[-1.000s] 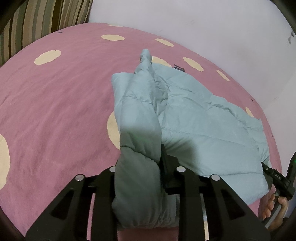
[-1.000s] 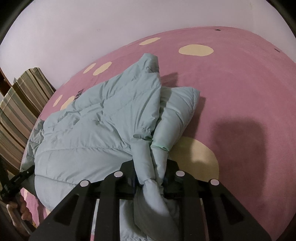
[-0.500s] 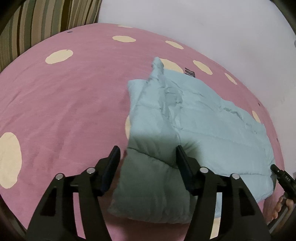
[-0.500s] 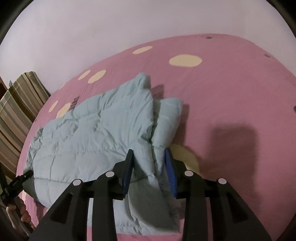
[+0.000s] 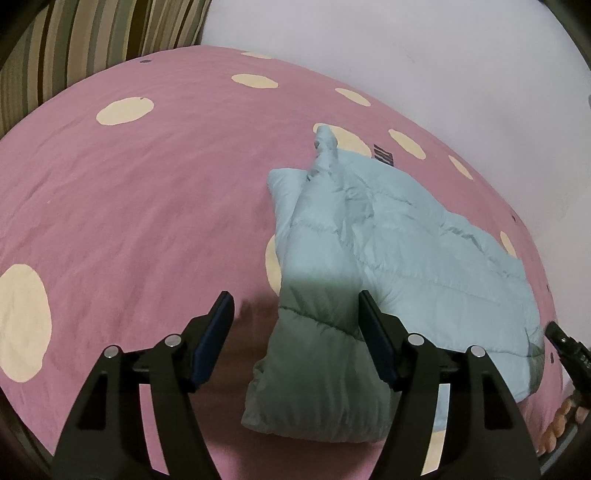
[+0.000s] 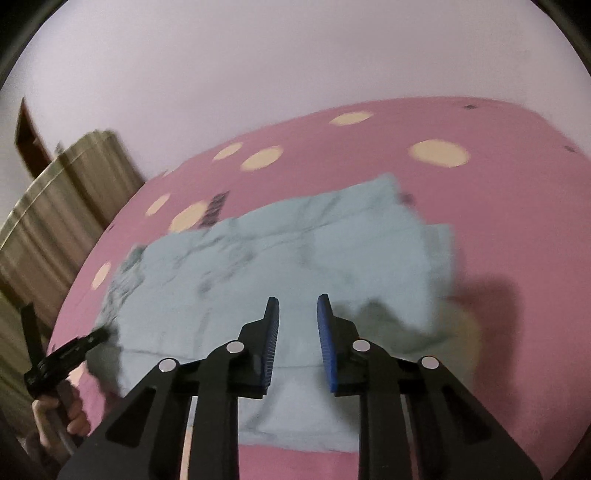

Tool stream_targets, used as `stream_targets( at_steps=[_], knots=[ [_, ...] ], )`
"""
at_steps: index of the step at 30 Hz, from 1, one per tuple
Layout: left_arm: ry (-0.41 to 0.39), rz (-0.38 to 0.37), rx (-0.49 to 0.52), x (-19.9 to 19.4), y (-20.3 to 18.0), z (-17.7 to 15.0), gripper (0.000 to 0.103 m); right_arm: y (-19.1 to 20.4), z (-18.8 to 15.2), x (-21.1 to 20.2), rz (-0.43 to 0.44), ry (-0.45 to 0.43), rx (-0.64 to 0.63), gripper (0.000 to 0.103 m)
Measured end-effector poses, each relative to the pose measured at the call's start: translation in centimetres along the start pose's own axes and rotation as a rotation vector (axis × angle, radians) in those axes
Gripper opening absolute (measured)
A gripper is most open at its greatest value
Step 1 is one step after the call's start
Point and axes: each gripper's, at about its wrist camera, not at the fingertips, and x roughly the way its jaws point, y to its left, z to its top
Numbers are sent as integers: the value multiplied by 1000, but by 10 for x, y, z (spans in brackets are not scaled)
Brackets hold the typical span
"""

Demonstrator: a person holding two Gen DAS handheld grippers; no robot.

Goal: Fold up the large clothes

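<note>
A pale blue puffer jacket (image 5: 424, 258) lies folded on the pink bed cover (image 5: 147, 203). My left gripper (image 5: 294, 299) is just above the jacket's near end. Its jaws are opening and stand wide, with the padded fold under the gap and neither pad pressing on it. In the right wrist view, which is blurred, the jacket (image 6: 295, 251) lies flat below my right gripper (image 6: 297, 298). That gripper is lifted clear of the jacket. Its jaws are closing, a narrow gap is left, and nothing is between the blue pads. Each view shows the other gripper at the jacket's far edge.
The bed cover (image 6: 498, 221) is pink with cream dots and runs wide to the left in the left wrist view. A striped fabric (image 5: 92, 29) stands at the bed's far corner. A white wall (image 5: 406, 55) runs along the far side. A person's hand (image 6: 74, 410) grips the left gripper's handle.
My left gripper let go of the jacket's sleeve end and its jaws spread wide. My right gripper released the bunched fold, rose and drew back. The jacket now lies flat.
</note>
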Motion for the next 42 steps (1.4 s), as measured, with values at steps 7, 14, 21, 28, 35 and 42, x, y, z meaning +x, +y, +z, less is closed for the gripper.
stream_targets(
  at_steps=[7,14,21,28,35,42],
  knots=[
    [3,-10,3,2,4,11,69,60,5,52,38,62,-116,22],
    [24,-18,23,11,7,22,70,77,-2,89,-13,144,-147,22],
    [85,-61,15,35,14,37,71,74,-11,100,-35,166,-153,21],
    [172,-119,-28,63,21,45,76,77,-13,102,-44,157,-167,21],
    [213,-222,-36,82,16,43,32,77,-16,102,-45,150,-167,21],
    [146,-144,67,64,-11,43,14,80,-18,103,-55,145,-174,21]
  ],
)
